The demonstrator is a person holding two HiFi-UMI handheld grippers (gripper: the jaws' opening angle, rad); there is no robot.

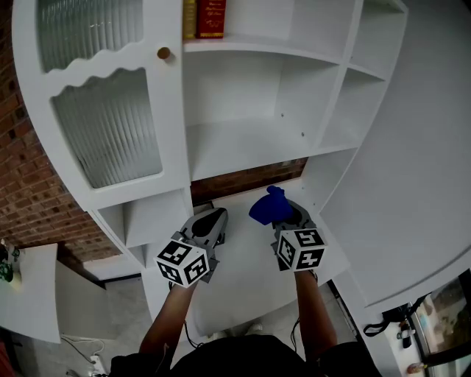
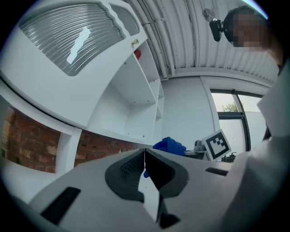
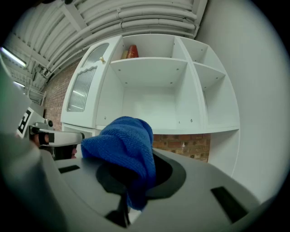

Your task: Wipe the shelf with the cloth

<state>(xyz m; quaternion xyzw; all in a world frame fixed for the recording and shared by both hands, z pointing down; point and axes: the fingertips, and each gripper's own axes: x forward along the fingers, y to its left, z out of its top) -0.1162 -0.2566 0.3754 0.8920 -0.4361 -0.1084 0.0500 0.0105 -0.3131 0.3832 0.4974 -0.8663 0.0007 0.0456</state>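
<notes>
Nearest me, the person holds both tools out low in front of the white cupboard unit. The left tool (image 1: pixel 212 221) has its jaws pressed together with nothing between them. The right tool (image 1: pixel 288 217) is clamped on the blue cloth (image 3: pixel 124 147), which bunches over the jaw tips in a soft lump and droops a little down one side. The two tools are near each other but apart, and the cloth touches nothing besides its own tool.

Under them lies a pale flat surface that may be a bench (image 1: pixel 243 258), though the steep angle makes it hard to be sure. Beyond stands the wide open shelf (image 1: pixel 243 143), bare and white. A ribbed-glass door (image 1: pixel 110 125) is to its left and a couple of books (image 1: pixel 210 18) sit on the level above.

I'd judge the wiping has not begun and this is the approach to the shelf. The next move calls for raising the right tool forward until the cloth lies on the board, then pressing lightly and sweeping from side to side.
</notes>
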